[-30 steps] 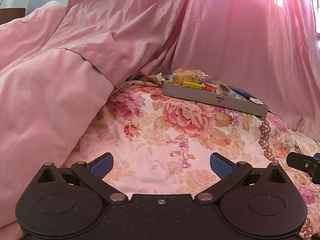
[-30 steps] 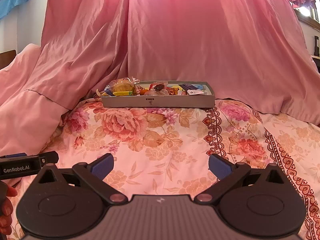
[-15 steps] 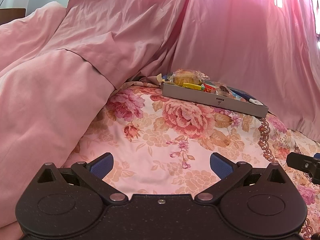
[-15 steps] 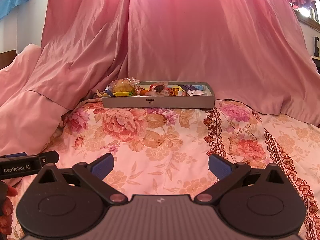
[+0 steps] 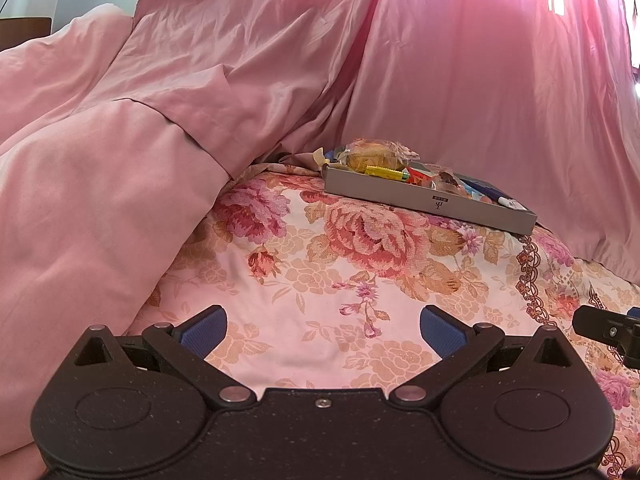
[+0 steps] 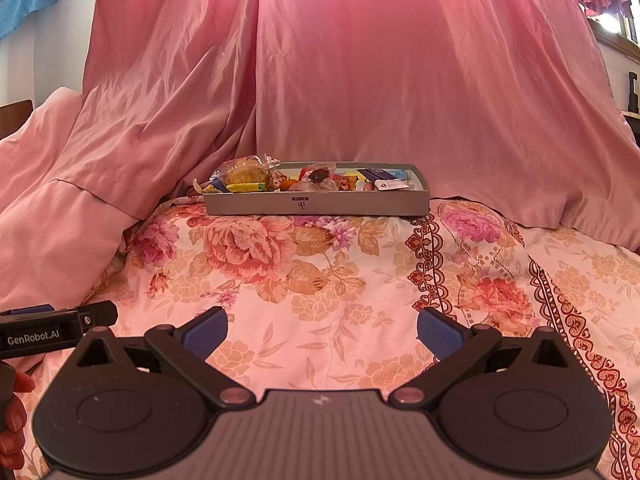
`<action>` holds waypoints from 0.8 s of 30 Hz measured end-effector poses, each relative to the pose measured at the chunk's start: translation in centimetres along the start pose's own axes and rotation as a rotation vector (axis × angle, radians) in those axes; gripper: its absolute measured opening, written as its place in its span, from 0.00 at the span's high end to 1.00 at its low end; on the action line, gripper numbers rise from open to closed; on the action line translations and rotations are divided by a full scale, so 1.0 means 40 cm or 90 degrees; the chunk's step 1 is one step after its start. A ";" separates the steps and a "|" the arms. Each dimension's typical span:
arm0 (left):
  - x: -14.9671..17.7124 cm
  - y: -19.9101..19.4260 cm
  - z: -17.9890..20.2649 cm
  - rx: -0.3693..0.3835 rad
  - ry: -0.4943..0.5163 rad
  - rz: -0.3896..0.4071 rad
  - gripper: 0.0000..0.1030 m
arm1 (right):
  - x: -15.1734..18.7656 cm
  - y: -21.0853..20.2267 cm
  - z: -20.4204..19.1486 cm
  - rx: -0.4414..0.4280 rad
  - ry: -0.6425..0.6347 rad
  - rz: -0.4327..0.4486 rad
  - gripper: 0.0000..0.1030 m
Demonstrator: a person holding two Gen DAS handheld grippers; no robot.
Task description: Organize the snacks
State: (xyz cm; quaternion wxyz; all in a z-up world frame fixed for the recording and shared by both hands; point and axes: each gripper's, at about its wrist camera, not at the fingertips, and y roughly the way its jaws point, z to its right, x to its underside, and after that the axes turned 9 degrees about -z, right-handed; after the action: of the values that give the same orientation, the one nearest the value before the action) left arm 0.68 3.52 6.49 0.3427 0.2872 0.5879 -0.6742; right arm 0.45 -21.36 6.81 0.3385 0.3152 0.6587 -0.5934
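A shallow grey cardboard tray [image 6: 316,203] sits at the far end of the floral bedspread, also in the left wrist view [image 5: 428,202]. It holds several wrapped snacks: a clear bag of yellow cake [image 6: 246,171] at its left end, a yellow bar [image 6: 246,187], and blue and white packets [image 6: 386,180] at its right end. My left gripper [image 5: 322,330] is open and empty, low over the bedspread, well short of the tray. My right gripper [image 6: 322,330] is open and empty, facing the tray's long side from a distance.
The floral bedspread [image 6: 320,280] lies between the grippers and the tray. A pink quilt [image 5: 92,184] is piled along the left. Pink sheets [image 6: 400,80] hang behind the tray. The left gripper's body [image 6: 52,332] shows at the right wrist view's left edge.
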 end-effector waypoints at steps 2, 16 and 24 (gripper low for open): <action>0.000 0.000 0.000 0.000 0.000 0.000 0.01 | 0.001 0.001 -0.001 0.000 0.001 -0.002 0.00; 0.000 0.000 0.001 0.000 0.000 0.000 0.01 | 0.003 0.001 -0.002 0.000 0.003 -0.003 0.00; 0.000 -0.001 0.002 0.000 0.000 0.001 0.01 | 0.005 0.002 -0.003 0.000 0.003 -0.005 0.00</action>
State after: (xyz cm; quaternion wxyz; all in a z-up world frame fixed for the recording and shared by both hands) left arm 0.65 3.46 6.52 0.3431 0.2874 0.5879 -0.6738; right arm 0.39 -21.24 6.63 0.3349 0.3142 0.6605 -0.5940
